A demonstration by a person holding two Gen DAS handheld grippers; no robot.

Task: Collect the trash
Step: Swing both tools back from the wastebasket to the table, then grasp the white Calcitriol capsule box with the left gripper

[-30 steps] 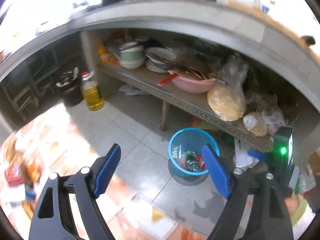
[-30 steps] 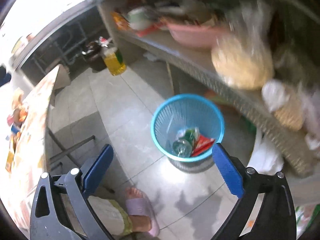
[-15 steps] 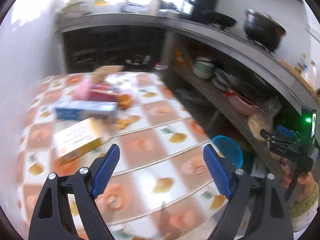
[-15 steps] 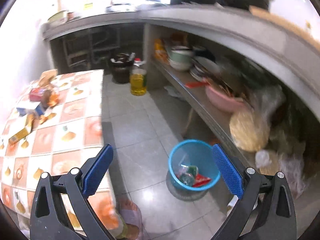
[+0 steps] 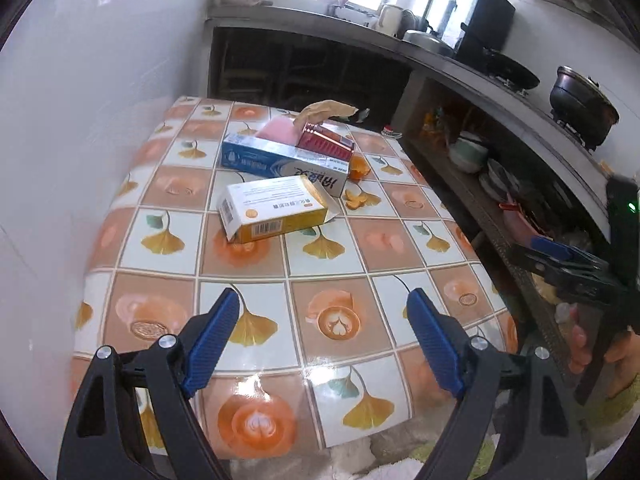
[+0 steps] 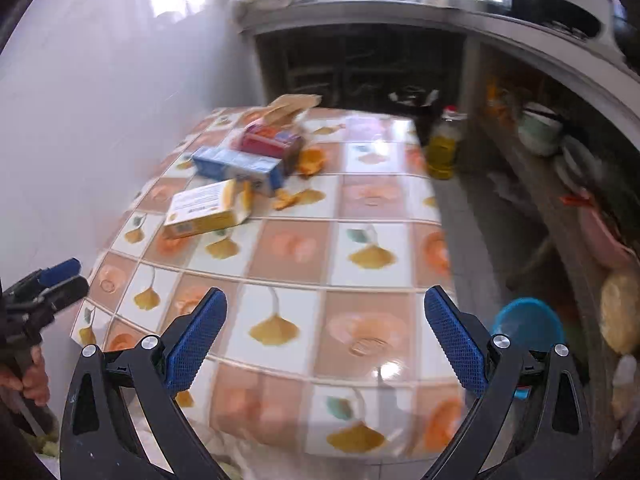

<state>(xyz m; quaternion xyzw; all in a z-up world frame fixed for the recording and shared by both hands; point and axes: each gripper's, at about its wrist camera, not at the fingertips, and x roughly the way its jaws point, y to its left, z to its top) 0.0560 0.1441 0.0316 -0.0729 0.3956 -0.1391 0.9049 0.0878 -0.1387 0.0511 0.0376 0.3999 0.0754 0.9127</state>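
Left wrist view: left claw [image 5: 322,334] wide open, empty; right claw [image 6: 326,332] likewise. Tabletop [image 5: 256,292] far end: yellow carton [image 5: 272,212], blue box [image 5: 284,162], red packet [image 5: 326,142], orange peel [image 5: 358,198]. Risk: open carton flap buckling, slipping the grip.

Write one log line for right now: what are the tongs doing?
left tongs: open, empty | right tongs: open, empty | yellow box: on table | blue bin: on floor

Boxes [image 5: 276,210] on patterned table [image 5: 328,264]
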